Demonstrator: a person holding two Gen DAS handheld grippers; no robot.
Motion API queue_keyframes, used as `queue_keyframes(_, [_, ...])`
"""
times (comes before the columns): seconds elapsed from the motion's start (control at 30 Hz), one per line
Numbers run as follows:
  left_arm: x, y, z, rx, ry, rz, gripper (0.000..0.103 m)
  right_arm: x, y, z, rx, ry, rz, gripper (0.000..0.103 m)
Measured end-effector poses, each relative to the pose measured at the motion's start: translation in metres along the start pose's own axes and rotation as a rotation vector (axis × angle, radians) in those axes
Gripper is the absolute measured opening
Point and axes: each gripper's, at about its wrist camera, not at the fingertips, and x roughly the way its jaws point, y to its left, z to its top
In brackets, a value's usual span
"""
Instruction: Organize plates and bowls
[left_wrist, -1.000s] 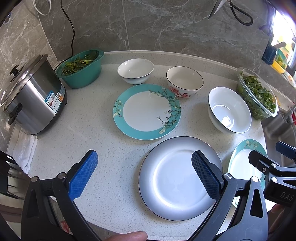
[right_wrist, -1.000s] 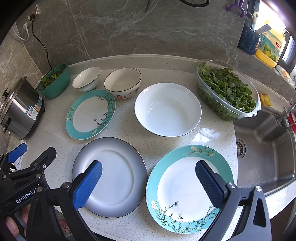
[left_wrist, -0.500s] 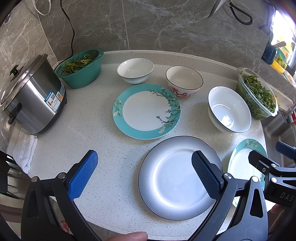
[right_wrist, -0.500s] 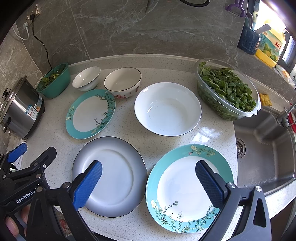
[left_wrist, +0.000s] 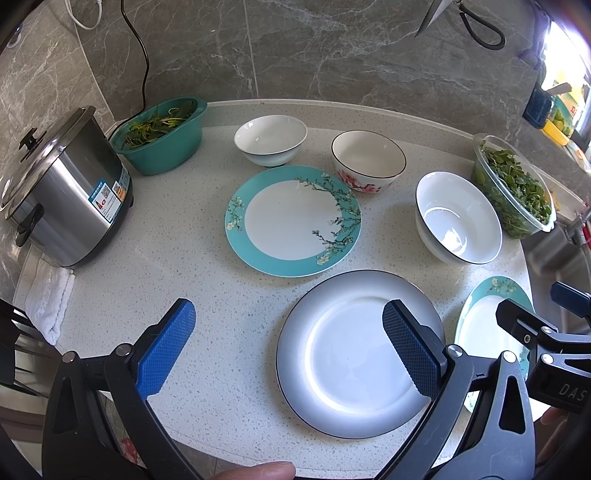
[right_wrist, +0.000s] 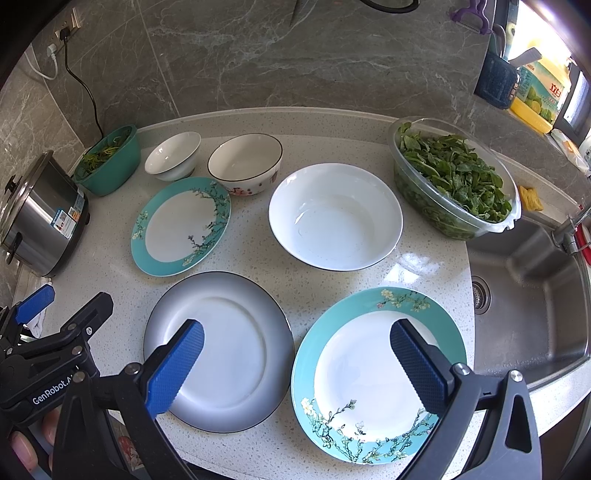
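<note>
On the speckled counter lie a grey-rimmed plate (left_wrist: 343, 354) (right_wrist: 229, 347), a teal floral plate (left_wrist: 291, 219) (right_wrist: 181, 225) behind it, and a second teal floral plate (right_wrist: 369, 373) (left_wrist: 484, 325) near the front right. At the back stand a small white bowl (left_wrist: 271, 138) (right_wrist: 173, 155), a floral bowl (left_wrist: 367, 160) (right_wrist: 245, 162) and a large white bowl (left_wrist: 458, 216) (right_wrist: 334, 219). My left gripper (left_wrist: 288, 343) hangs open above the front edge, its right finger over the grey plate. My right gripper (right_wrist: 295, 365) is open, straddling the grey plate and the near teal plate. Both hold nothing.
A steel rice cooker (left_wrist: 62, 188) stands at the left with a folded white cloth (left_wrist: 48, 299) beside it. A teal basket of greens (left_wrist: 162, 136) sits at the back left, a clear tub of leaves (right_wrist: 454, 181) at the right. A sink (right_wrist: 528, 295) lies beyond the counter's right edge.
</note>
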Motion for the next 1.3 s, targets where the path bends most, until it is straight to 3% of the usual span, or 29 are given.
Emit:
queue_keyframes(0.73, [0.002,0.000,0.000,0.001,0.005,-0.002,0.103,-0.001,-0.002,0.005,0.001,0.005,0.001,0.103])
queue_keyframes(0.87, [0.013,0.003,-0.003,0.025,0.011,-0.004,0.103,0.011,0.005,-0.002,0.011,0.028,0.034,0.103])
queue_keyframes(0.93, [0.024,0.009,-0.009,0.034,0.026,-0.028,0.103,0.018,0.003,-0.005,0.024,0.050,0.074,0.103])
queue_keyframes(1.07, [0.048,0.035,-0.023,0.019,0.071,-0.109,0.103,0.033,-0.010,-0.020,0.134,0.118,0.262,0.103])
queue_keyframes(1.23, [0.077,0.076,-0.033,-0.033,0.098,-0.339,0.102,0.043,-0.011,-0.054,0.286,0.132,0.547,0.103])
queue_keyframes(1.3, [0.086,0.082,-0.035,0.015,0.089,-0.380,0.103,0.046,-0.005,-0.066,0.331,0.129,0.634,0.103])
